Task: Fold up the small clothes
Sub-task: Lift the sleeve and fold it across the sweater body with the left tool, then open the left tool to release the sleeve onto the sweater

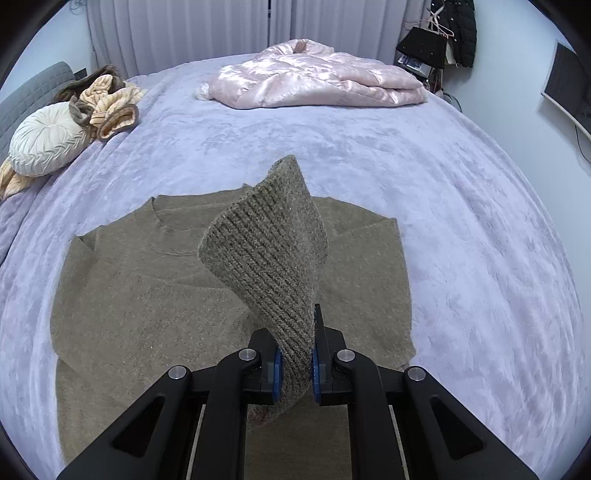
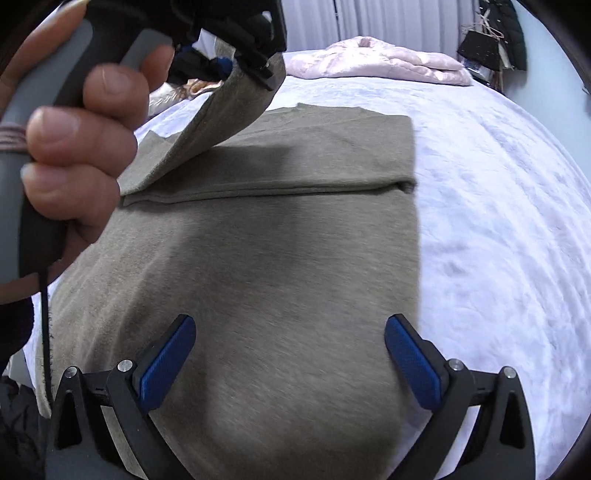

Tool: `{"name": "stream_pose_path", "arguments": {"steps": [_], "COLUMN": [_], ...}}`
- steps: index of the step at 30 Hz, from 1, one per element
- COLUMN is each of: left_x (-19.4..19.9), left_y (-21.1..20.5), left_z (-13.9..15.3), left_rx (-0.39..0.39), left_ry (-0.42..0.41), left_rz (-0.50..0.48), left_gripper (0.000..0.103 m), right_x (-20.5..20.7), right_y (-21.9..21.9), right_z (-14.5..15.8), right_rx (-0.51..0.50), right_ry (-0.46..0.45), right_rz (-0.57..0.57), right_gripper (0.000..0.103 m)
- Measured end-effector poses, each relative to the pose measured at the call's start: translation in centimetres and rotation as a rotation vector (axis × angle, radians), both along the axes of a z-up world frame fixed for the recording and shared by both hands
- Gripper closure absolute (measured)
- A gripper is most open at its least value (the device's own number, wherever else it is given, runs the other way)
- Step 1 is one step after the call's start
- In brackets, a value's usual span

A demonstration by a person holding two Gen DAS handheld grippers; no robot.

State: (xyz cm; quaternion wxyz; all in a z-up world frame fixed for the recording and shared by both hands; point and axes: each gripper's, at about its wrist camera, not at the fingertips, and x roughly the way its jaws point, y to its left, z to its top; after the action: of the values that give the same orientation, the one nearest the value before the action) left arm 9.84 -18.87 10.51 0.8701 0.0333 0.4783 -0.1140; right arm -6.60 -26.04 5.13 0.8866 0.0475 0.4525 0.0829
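Note:
A taupe knitted sweater lies flat on the lilac bedspread, neckline away from me. My left gripper is shut on the ribbed cuff of one sleeve and holds it up above the sweater's body. In the right wrist view the sweater fills the middle, with the other sleeve folded across it. My right gripper is open and empty, hovering just above the sweater's lower body. The left gripper and the hand holding it show at the upper left with the lifted sleeve.
A folded pink quilt lies at the far side of the bed. A round white cushion and a beige-brown bundle of clothes sit at the far left. Dark garments hang at the right wall.

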Motion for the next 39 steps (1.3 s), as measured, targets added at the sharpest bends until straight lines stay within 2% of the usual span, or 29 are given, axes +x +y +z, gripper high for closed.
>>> {"name": "stream_pose_path", "arguments": {"steps": [6, 13, 15, 18, 20, 23, 27, 28, 29, 30, 31, 32, 34, 36, 39], "left_x": [-0.8, -0.4, -0.4, 0.0, 0.5, 1.1, 1.3, 1.3, 1.2, 1.1, 0.8, 0.5, 0.1, 0.0, -0.3], "left_y": [-3.5, -4.1, -4.0, -3.3, -3.1, -3.9, -5.1, -5.3, -5.4, -5.6, -5.7, -5.7, -5.7, -5.3, -3.3], "left_z": [-2.7, -5.4, -5.4, -4.1, -3.3, -3.3, -4.7, -5.1, -5.4, -5.6, -5.5, -5.2, -4.6, -3.9, -2.4], "left_rx": [0.067, 0.058, 0.042, -0.048, -0.074, -0.045, 0.011, 0.015, 0.007, 0.004, 0.012, 0.018, 0.013, -0.012, -0.051], "left_ry": [0.033, 0.097, 0.099, 0.096, 0.089, 0.083, 0.103, 0.111, 0.125, 0.127, 0.111, 0.081, 0.064, 0.081, 0.063], "left_rz": [-0.054, -0.041, -0.041, -0.034, -0.025, -0.037, -0.019, -0.014, -0.017, -0.019, -0.018, -0.023, -0.047, -0.071, -0.092], "left_gripper": [0.09, 0.09, 0.09, 0.09, 0.09, 0.09, 0.089, 0.081, 0.059, 0.045, 0.023, 0.018, 0.018, 0.018, 0.018], "right_x": [-1.4, -2.3, -2.6, -2.8, -2.8, -2.8, -2.5, -2.5, -2.5, -2.5, -2.4, -2.4, -2.4, -2.4, -2.4], "right_y": [-1.9, -2.0, -2.0, -1.9, -2.2, -2.1, -1.7, -1.6, -1.6, -1.6, -1.6, -1.7, -1.7, -1.8, -1.7], "right_z": [-0.2, -0.6, -0.8, -1.0, -1.2, -1.3, -1.3, -1.3, -1.3, -1.4, -1.4, -1.4, -1.4, -1.5, -1.5], "right_rx": [0.016, 0.011, 0.011, 0.015, 0.014, 0.011, 0.013, 0.013, 0.014, 0.016, 0.019, 0.021, 0.025, 0.021, 0.021], "right_ry": [0.003, 0.003, 0.003, 0.003, 0.002, -0.003, -0.002, -0.003, -0.004, -0.005, -0.005, -0.007, -0.009, -0.008, -0.012], "right_rz": [-0.047, -0.048, -0.047, -0.05, -0.051, -0.05, -0.048, -0.047, -0.046, -0.045, -0.044, -0.044, -0.042, -0.038, -0.037], "right_gripper": [0.001, 0.001, 0.001, 0.001, 0.001, 0.001, 0.001, 0.001, 0.001, 0.001, 0.001, 0.001, 0.001, 0.001, 0.001]}}
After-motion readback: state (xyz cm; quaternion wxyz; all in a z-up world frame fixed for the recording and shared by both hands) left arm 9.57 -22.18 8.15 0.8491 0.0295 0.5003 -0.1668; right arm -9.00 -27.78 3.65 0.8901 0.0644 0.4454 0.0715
